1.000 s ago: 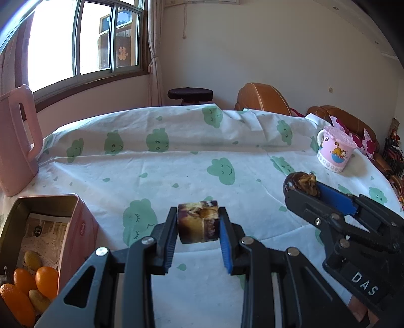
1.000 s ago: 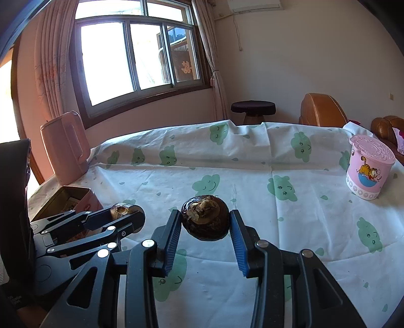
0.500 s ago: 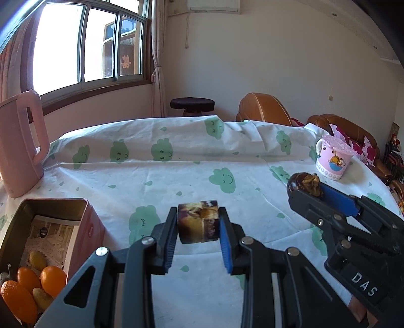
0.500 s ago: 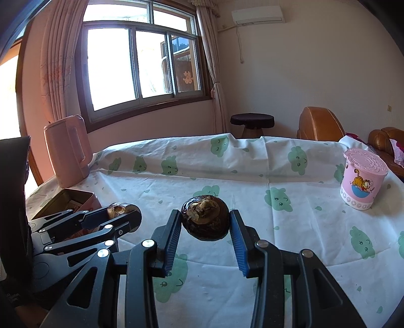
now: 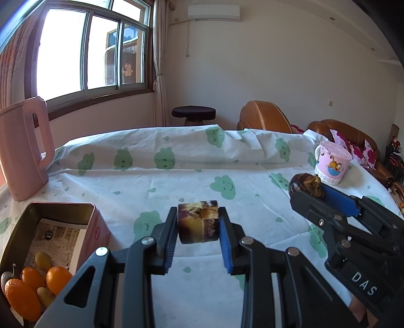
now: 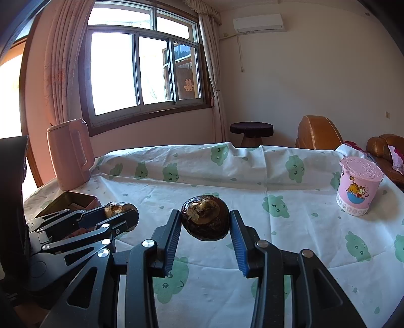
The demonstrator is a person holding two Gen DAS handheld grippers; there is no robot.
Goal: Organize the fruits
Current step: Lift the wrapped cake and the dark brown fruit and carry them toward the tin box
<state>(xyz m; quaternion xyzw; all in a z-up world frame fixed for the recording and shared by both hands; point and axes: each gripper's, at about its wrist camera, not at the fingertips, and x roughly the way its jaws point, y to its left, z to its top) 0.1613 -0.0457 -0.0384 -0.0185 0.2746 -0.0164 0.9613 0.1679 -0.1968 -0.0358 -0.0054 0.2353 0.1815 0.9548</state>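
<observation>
A brown, flat-sided fruit piece [image 5: 198, 222] is being pinched between the pads of the left gripper [image 5: 198, 228], above the tablecloth [image 5: 176, 184]. A dark, round fruit [image 6: 205, 218] is being clamped by the right gripper [image 6: 205, 227]. Oranges [image 5: 32, 285] are being held in the pink tin [image 5: 97, 227] at lower left.

A pink jug [image 5: 24, 148] stands at the far left of the cloud-print tablecloth [image 5: 176, 181], and a lidded pink cartoon cup [image 6: 358, 185] sits far right. Behind them, a dark stool [image 6: 251, 130], brown leather chairs [image 5: 262, 117] and a wall air conditioner [image 6: 258, 22].
</observation>
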